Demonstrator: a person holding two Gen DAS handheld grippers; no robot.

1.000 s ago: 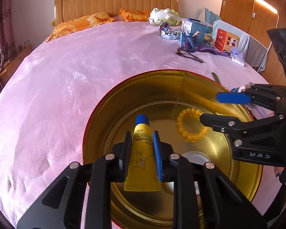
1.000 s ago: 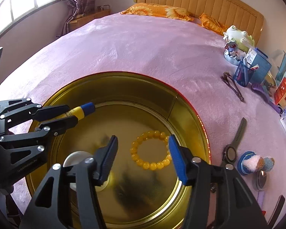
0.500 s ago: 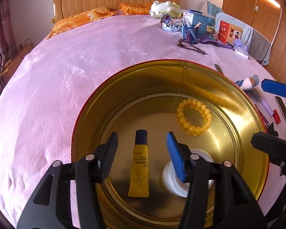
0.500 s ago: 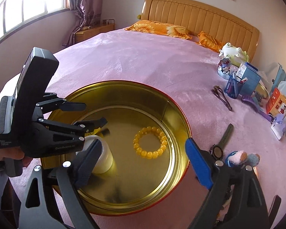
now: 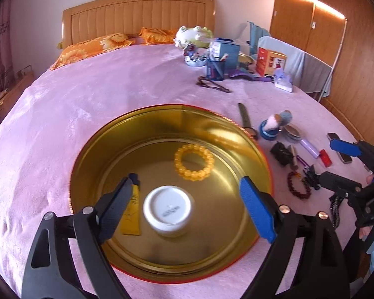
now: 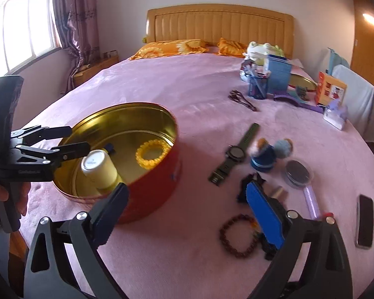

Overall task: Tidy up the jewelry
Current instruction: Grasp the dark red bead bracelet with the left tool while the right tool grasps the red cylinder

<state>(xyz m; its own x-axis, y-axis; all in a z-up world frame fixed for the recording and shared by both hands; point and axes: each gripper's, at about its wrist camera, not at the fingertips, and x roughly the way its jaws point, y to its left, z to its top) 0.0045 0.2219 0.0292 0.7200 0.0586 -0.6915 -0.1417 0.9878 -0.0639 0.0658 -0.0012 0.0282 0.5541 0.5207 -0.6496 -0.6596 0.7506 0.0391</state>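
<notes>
We are putting the little things from the bed (image 6: 162, 82) into the round tin (image 5: 263, 149), and we are looking for the next one to pick. Our left gripper (image 5: 184, 196) is hanging over the tin with its two fingers wide apart and nothing in them. Our right gripper (image 6: 187, 206) is also wide apart and holding nothing, and it is pointing at the pile of things beside the tin. Inside the tin we are seeing the yellow bead bracelet (image 5: 194, 161), the white jar (image 5: 167, 210) and the yellow tube (image 5: 132, 214). On the pink cover, just past the right gripper's blue finger (image 6: 264, 216), the dark red bead bracelet (image 6: 238, 234) is lying flat. It is near the tin but not touching it. We think this bracelet is the next thing to take. To do it well, we are thinking of coming down with one finger inside the ring of beads and one finger outside, then closing on just one side of the ring. The cover is soft, so pressing too deep could pinch the cloth too. The black clip (image 6: 249, 182) and the watch (image 6: 233, 153) are lying close by, so we are trying not to bump them.
</notes>
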